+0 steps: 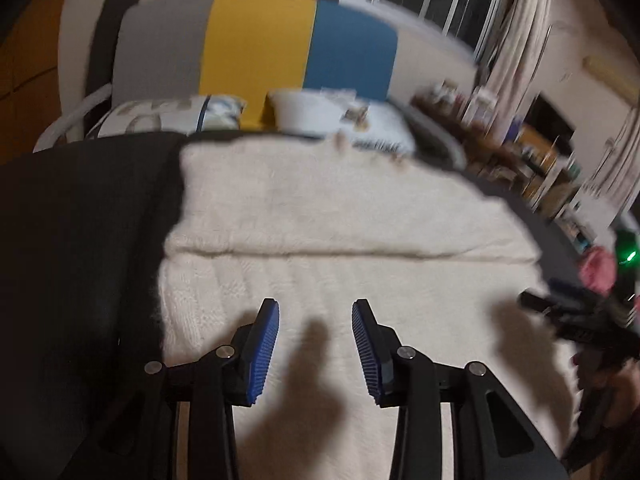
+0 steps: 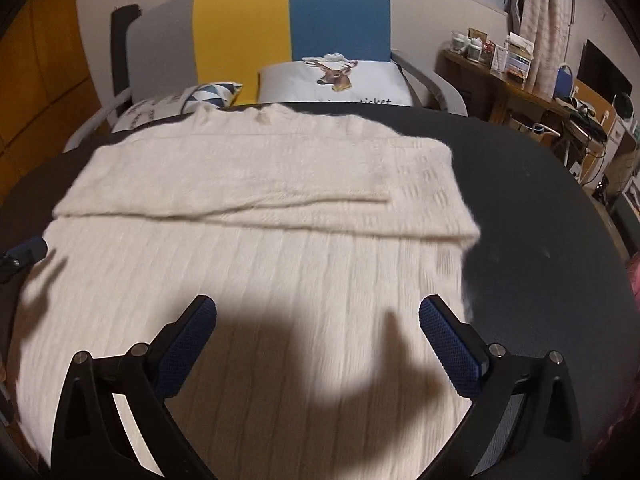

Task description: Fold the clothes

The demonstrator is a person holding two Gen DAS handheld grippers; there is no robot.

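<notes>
Cream knit fills most of what I see: the sweater (image 2: pixel 256 248) lies flat on the dark table (image 2: pixel 540 208), its far part folded over so a soft crease runs across the middle, and its ribbed near half stretches toward me. My left gripper (image 1: pixel 315 344) hangs above the near-left part of the sweater with its blue pads (image 1: pixel 262 350) parted and nothing between them, only its own shadow on the wool below. My right gripper (image 2: pixel 318 344) hangs over the near-right part of the sweater, jaws spread wide and empty, the right pad close to the sweater's edge where the bare table begins. In the left wrist view the right gripper (image 1: pixel 576 320) shows as a dark, blurred shape at the right edge, and I cannot tell from there whether it touches the cloth. Beyond the table stands a sofa (image 2: pixel 280 20) with grey, yellow and blue panels, holding a white cushion with a deer print (image 2: pixel 336 80) and a patterned cushion (image 2: pixel 208 94). A cluttered wooden shelf (image 2: pixel 500 76) stands to the right.
</notes>
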